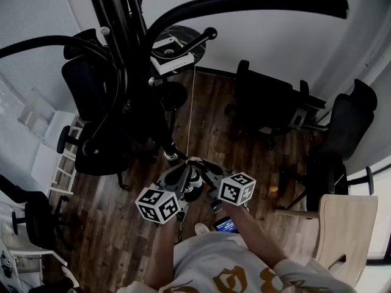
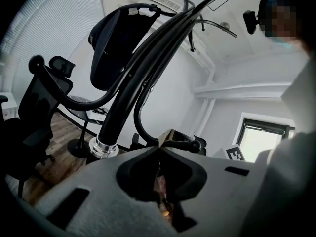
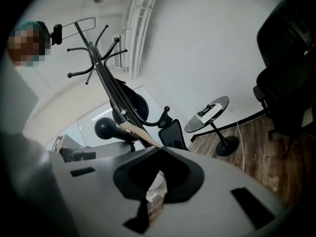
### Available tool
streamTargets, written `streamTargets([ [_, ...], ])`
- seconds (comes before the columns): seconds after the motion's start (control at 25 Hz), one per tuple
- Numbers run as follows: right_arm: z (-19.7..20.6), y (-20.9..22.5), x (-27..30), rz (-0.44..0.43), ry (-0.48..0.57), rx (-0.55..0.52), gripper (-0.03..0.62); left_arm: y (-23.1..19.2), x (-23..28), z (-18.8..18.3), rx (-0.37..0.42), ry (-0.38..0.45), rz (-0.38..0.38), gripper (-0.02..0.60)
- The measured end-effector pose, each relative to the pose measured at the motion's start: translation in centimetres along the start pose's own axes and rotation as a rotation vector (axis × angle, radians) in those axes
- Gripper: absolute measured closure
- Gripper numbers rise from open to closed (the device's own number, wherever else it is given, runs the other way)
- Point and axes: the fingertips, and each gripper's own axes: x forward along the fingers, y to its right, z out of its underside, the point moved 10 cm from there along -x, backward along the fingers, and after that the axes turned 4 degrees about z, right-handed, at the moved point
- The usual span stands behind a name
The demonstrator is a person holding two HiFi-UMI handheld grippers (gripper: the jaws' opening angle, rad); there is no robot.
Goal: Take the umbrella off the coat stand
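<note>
Left gripper (image 2: 160, 148) and right gripper (image 3: 158, 148) both have jaws pressed together on nothing, held low beside the coat stand (image 1: 119, 23). The umbrella (image 2: 114, 122), I take it, is the thick black tube with a silver collar hanging along the post, just ahead of my left. Risk: it's black on black, so I could clamp a stand arm instead, or pull sideways while it's hooked and tip the stand.

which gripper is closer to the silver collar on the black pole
Left. The left gripper is close beside the silver collar; the right gripper lies farther to its right.
</note>
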Motion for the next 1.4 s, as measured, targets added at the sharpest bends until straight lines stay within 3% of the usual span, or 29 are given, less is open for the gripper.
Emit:
streamTargets([
  [1.4,-0.7,-1.4,-5.8,-0.007,0.092,0.006,0.582,5.4,-0.6,0.4,-0.011,0.037,0.04,0.56],
])
